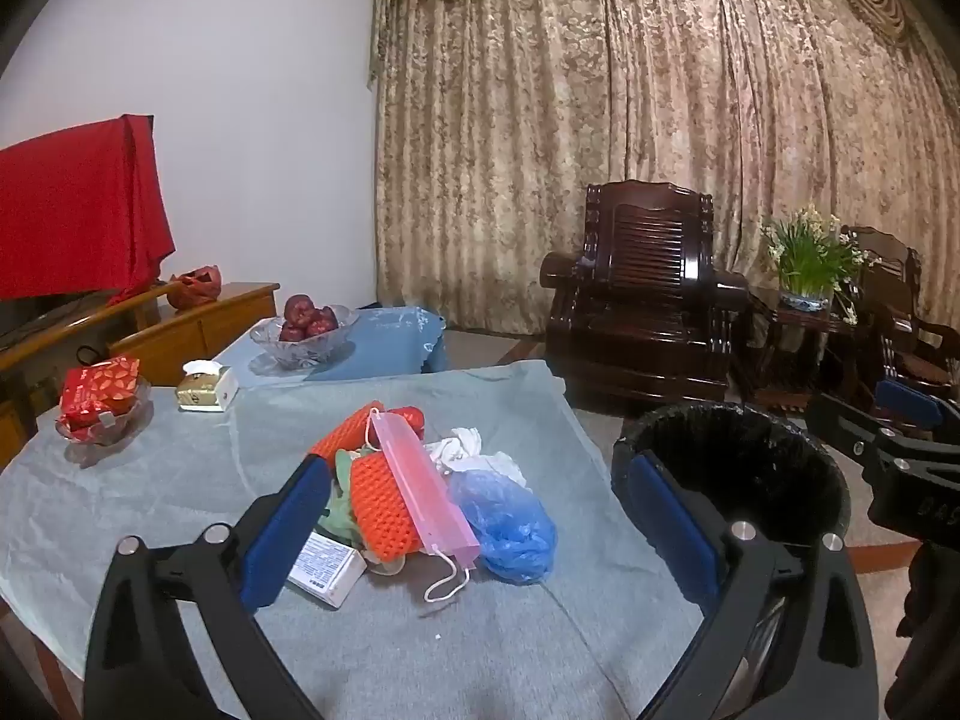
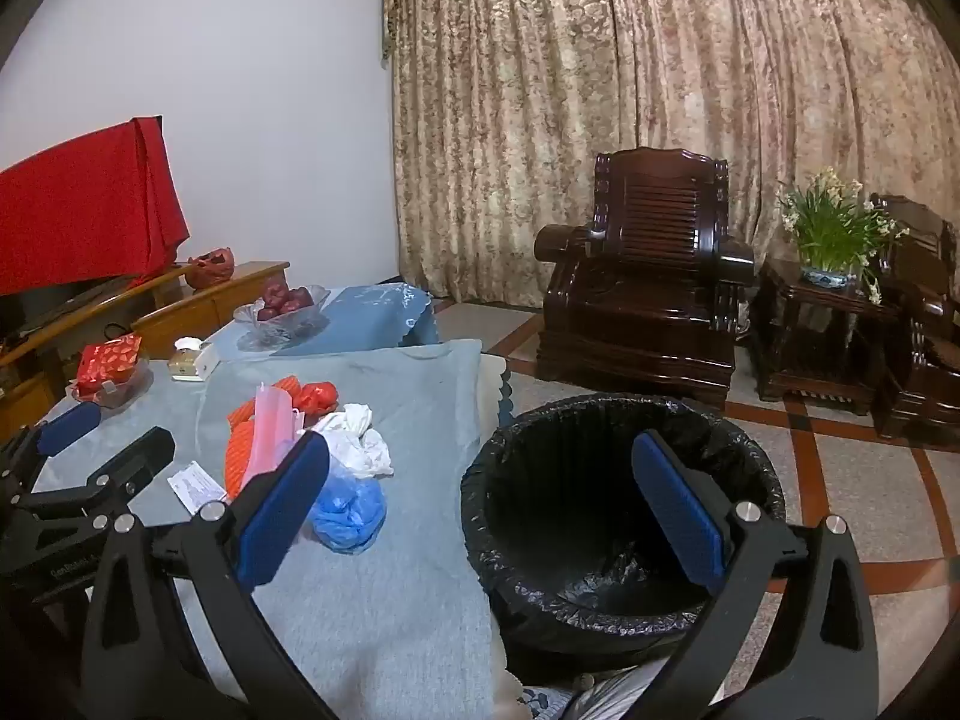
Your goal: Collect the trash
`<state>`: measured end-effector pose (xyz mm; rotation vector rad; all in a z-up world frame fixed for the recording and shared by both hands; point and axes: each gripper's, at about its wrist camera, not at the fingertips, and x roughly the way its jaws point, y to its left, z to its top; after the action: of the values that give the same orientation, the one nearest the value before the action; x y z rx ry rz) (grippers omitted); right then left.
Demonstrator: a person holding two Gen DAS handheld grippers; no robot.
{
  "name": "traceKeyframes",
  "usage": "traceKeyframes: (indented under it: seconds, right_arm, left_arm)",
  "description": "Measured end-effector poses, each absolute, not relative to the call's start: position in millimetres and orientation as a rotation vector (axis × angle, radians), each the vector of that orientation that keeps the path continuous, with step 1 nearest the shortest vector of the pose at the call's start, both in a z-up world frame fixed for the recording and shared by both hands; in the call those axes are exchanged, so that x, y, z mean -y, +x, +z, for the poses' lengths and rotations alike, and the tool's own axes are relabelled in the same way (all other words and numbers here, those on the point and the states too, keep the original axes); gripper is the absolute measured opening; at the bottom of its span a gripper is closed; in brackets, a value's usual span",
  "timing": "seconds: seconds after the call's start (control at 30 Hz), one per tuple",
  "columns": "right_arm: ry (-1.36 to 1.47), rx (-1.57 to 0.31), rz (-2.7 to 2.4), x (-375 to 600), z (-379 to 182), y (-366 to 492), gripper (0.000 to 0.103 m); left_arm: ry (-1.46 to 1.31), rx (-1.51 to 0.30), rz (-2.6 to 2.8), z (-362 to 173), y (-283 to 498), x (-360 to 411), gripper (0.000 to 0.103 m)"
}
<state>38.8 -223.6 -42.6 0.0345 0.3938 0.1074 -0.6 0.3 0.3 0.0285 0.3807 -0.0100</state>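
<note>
A pile of rubbish [image 1: 414,480] is heaped near the table's [image 1: 150,480] right edge, with a black-lined bin [image 2: 618,480] on the floor just beside that edge. Both the left gripper [image 1: 480,516] and right gripper [image 2: 480,510] are held spread wide and empty; collecting seems not yet begun, so a first piece must be reached and pinched

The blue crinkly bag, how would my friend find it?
Look at the table under the grey-blue cloth, then the heap of trash in its middle. The blue crinkly bag lies at the heap's edge nearest the black bin, the only blue, see-through lump there.
</note>
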Motion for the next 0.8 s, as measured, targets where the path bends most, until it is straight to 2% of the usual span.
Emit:
traceKeyframes:
  seconds: [0.8]
  right_arm:
    - [0.027, -0.384, 0.111, 219, -40, 38, 0.098]
  left_arm:
    - [0.031, -0.394, -0.007, 18, 27, 7, 0.097]
